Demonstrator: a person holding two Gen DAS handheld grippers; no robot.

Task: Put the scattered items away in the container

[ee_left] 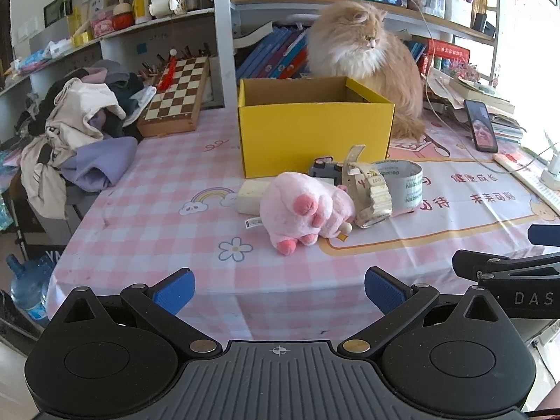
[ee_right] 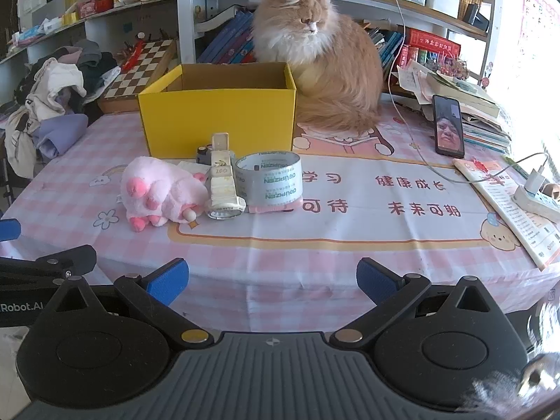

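Observation:
An open yellow box (ee_left: 315, 136) (ee_right: 220, 122) stands mid-table. In front of it lie a pink plush paw (ee_left: 304, 210) (ee_right: 157, 192), a cream wristwatch (ee_left: 372, 192) (ee_right: 222, 185), a roll of clear tape (ee_left: 402, 182) (ee_right: 269, 178), a small dark object (ee_left: 325, 168) (ee_right: 202, 154) and a white block (ee_left: 250, 194). My left gripper (ee_left: 278, 288) is open and empty at the near table edge. My right gripper (ee_right: 273, 280) is open and empty, to the right of the left one.
A fluffy orange cat (ee_left: 371, 63) (ee_right: 322, 59) sits right behind the box. A phone (ee_right: 448, 126), a booklet (ee_right: 507, 206) and a power strip (ee_right: 537, 199) lie at the right. A chessboard (ee_left: 175, 94) and a clothes pile (ee_left: 77, 129) are at the left.

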